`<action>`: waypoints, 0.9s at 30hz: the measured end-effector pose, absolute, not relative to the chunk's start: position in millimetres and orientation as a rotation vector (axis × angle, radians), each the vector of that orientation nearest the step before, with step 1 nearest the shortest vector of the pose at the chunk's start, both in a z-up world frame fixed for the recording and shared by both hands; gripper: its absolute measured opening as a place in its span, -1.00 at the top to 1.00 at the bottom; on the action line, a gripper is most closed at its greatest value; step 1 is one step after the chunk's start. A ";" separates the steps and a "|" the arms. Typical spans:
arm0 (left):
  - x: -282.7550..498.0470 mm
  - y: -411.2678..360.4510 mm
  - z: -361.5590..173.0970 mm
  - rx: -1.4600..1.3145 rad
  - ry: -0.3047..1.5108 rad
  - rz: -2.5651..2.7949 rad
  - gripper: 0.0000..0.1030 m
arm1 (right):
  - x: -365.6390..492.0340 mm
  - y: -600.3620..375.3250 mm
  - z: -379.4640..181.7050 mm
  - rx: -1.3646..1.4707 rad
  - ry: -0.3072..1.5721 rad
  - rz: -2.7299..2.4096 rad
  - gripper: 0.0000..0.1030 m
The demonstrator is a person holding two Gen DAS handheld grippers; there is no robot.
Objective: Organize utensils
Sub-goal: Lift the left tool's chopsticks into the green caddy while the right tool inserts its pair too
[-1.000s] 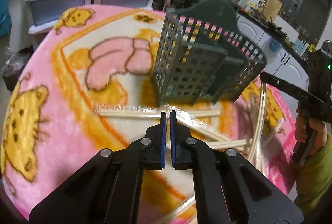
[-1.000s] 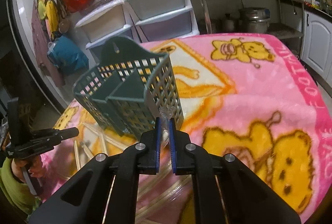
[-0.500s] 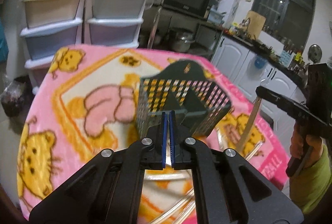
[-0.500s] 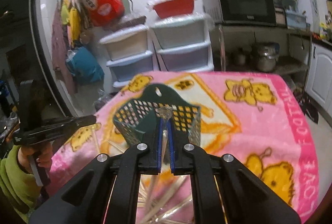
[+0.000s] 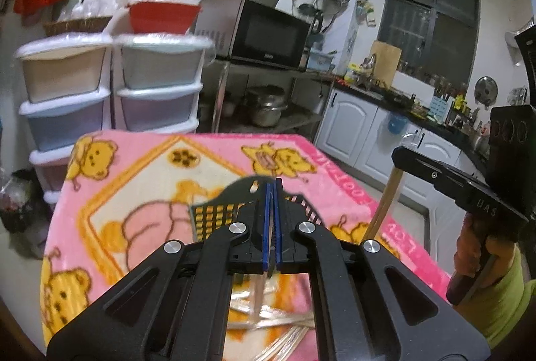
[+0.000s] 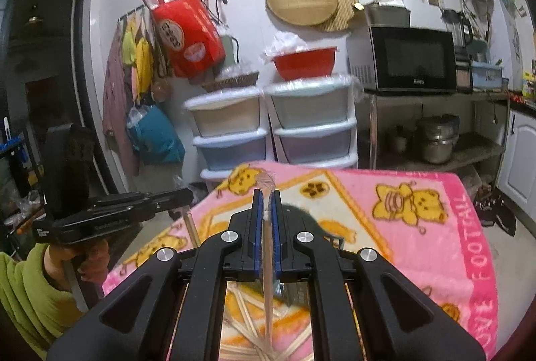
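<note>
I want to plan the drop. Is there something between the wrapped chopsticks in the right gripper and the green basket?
Nothing visible. The right gripper holds the wrapped chopsticks upright above the pink blanket, and the green basket sits just ahead, partly hidden behind both grippers. The other wrapped chopsticks lie flat below.

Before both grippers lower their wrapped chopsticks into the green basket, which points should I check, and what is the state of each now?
1. Left gripper shut on wrapped chopsticks: ok.
2. Right gripper shut on its wrapped pair: ok.
3. Green basket upright on the pink blanket: ok, though mostly hidden behind the fingers.
4. Chopstick lower ends above the basket rim: cannot tell.
5. The two grippers apart from each other: ok.
6. Loose chopsticks left on the blanket: not ok, more to collect.
</note>
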State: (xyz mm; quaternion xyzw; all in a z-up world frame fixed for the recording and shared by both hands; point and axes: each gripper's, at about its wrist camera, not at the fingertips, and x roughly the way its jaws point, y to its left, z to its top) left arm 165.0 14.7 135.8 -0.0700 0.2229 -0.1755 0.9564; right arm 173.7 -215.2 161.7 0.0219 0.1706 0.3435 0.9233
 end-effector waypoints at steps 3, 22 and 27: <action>164.6 14.0 149.8 -0.141 0.416 -0.357 0.99 | 173.2 -214.1 173.0 0.049 0.318 0.706 0.89; 188.0 20.2 222.5 -0.099 0.240 -0.251 0.99 | 203.6 -215.4 220.6 0.088 0.157 0.627 0.89; 199.3 21.3 210.1 -0.080 0.254 -0.219 0.99 | 216.8 -213.6 215.0 0.089 0.143 0.594 0.89</action>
